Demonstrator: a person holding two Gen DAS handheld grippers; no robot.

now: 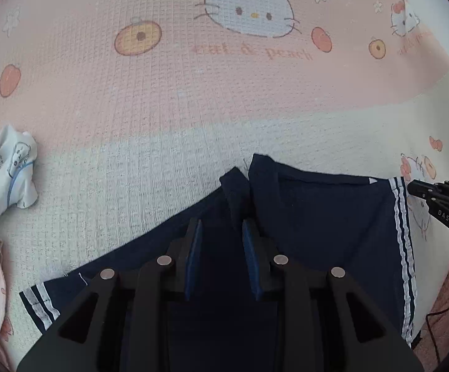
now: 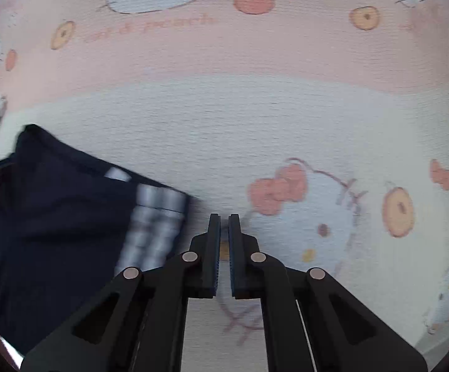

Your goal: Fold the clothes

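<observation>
A crumpled white garment (image 1: 6, 173) lies at the far left on the pink-and-white blanket (image 1: 168, 99). The navy shorts (image 1: 326, 214) with white side stripes lie spread on the blanket. The left tongs (image 1: 221, 232) pinch a raised fold of the shorts. The right tongs (image 2: 224, 226) are closed on nothing, just beside the shorts' striped edge, over the blanket.
</observation>
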